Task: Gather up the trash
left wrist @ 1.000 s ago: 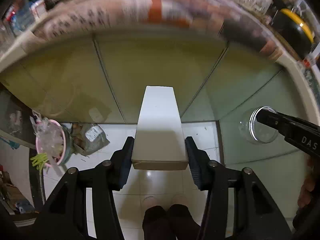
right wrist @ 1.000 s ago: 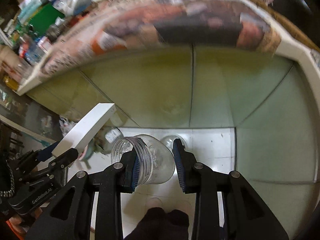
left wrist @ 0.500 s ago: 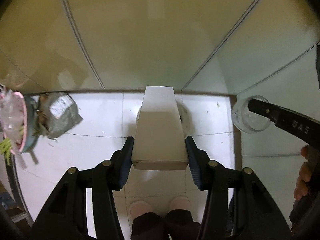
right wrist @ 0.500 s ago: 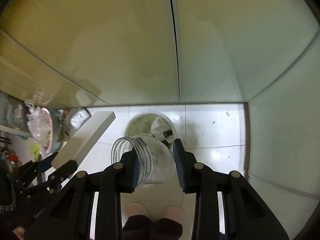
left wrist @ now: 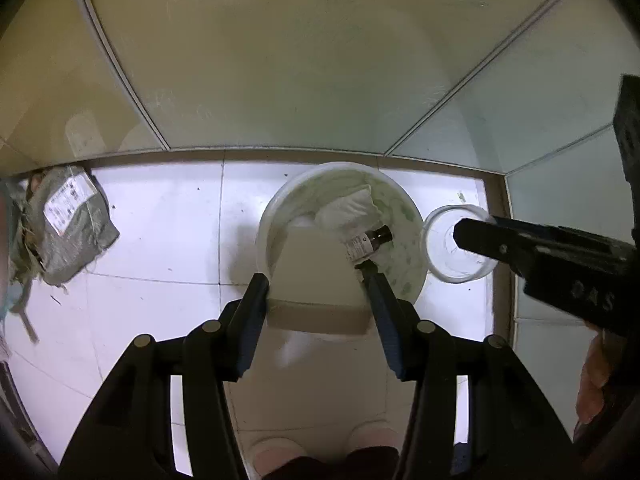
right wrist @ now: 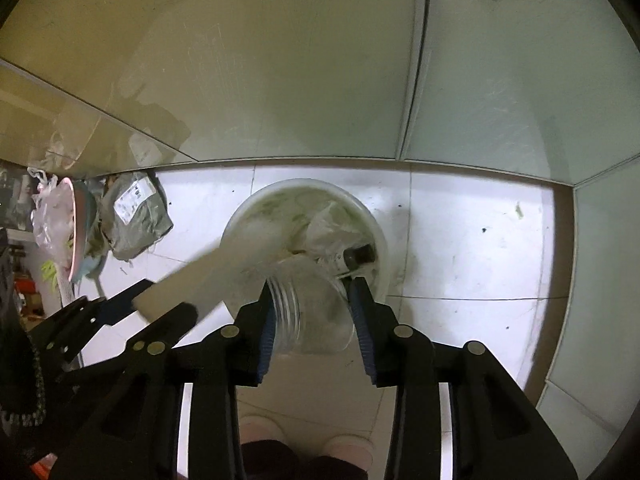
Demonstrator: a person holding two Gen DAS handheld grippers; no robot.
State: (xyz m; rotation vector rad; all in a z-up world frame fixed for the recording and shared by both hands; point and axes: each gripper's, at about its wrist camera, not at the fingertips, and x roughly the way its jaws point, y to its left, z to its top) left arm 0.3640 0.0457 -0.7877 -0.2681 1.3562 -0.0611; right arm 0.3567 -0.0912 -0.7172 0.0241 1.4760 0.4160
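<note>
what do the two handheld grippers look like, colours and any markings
Both the left gripper and the right gripper are matte black frames with round silver rivets and blue ribbed pads on the fingers. The right one's side carries faint embossed letters.

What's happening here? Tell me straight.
A person is binning trash with a gripper in each hand, both over a white bucket on the tiled floor. The left gripper grips a white box above the bucket. The right gripper has a clear jar between its jaws, which have just been opening; whether they are pressing on it is unclear. A small brown bottle lies in the bucket already.
</note>
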